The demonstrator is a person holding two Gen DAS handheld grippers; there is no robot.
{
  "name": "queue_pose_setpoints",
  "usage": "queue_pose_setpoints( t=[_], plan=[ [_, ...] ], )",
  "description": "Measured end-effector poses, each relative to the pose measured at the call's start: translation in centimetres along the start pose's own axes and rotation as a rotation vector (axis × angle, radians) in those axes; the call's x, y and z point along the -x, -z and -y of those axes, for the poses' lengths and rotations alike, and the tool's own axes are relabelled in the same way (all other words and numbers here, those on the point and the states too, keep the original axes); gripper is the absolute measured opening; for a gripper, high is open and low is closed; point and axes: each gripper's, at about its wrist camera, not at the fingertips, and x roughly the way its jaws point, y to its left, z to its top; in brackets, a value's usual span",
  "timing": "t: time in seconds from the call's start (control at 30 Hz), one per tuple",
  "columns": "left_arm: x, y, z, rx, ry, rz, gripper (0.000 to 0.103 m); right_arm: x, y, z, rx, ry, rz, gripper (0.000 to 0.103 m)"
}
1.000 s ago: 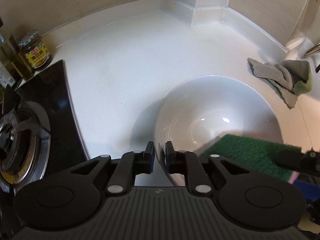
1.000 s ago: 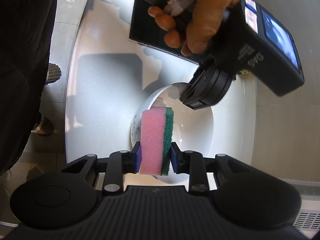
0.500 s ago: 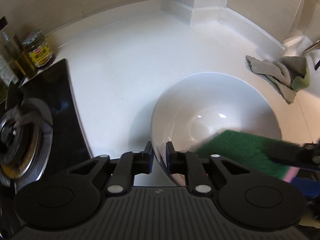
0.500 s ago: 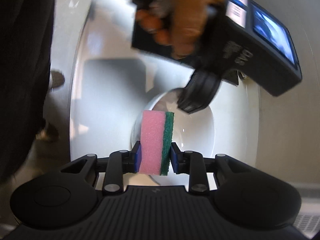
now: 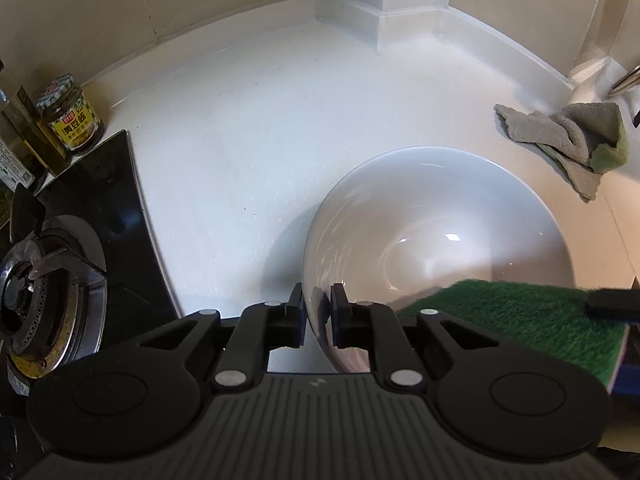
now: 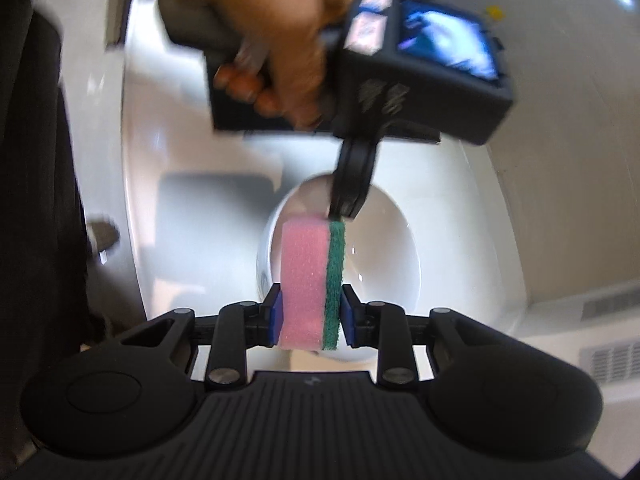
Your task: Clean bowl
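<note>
While closing jaws on the near rim:
left gripper [image 5: 318, 316]: pinching bowl [image 5: 436, 236] wall, steadying it on countertop [image 5: 248, 140].
right gripper [image 6: 308, 312]: clamping sponge [image 6: 312, 280], long axis pointing into bowl, hovering above the near-right inside, scouring face toward the bowl's middle.

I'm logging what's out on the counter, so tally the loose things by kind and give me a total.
Bowl: 1
Sponge: 1
Cloth: 1
Jar: 1
Bottle: 1 clear; others at the left edge are cut off
Total: 5
</note>
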Motion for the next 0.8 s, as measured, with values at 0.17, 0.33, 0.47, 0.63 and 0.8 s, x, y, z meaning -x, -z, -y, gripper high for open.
queue_pose_setpoints(
  t=[0.17, 0.33, 0.47, 0.63, 0.8],
  plan=[
    [0.0, 0.1, -0.3, 0.012, 0.016, 0.002, 0.012, 0.8, 0.2, 1.9, -0.207, -0.042, 0.065, 0.025],
    [0.0, 0.2, -0.3, 0.01, 0.022, 0.004, 0.012, 2.1, 2.3, 5.0, -0.524, -0.075, 0.118, 0.024],
    [0.1, 0.3, -0.4, 0.007, 0.026, 0.006, 0.014, 4.6, 5.7, 8.2, -0.854, -0.043, 0.2, 0.024],
    [1.3, 0.3, -0.7, 0.02, 0.017, 0.043, 0.015, 4.4, 11.0, 11.1, -1.163, 0.117, 0.144, 0.025],
    [3.2, -0.1, -1.0, 0.014, 0.02, 0.091, 0.015, -0.7, 13.7, 11.2, -1.258, 0.1, -0.01, 0.025]
  ],
)
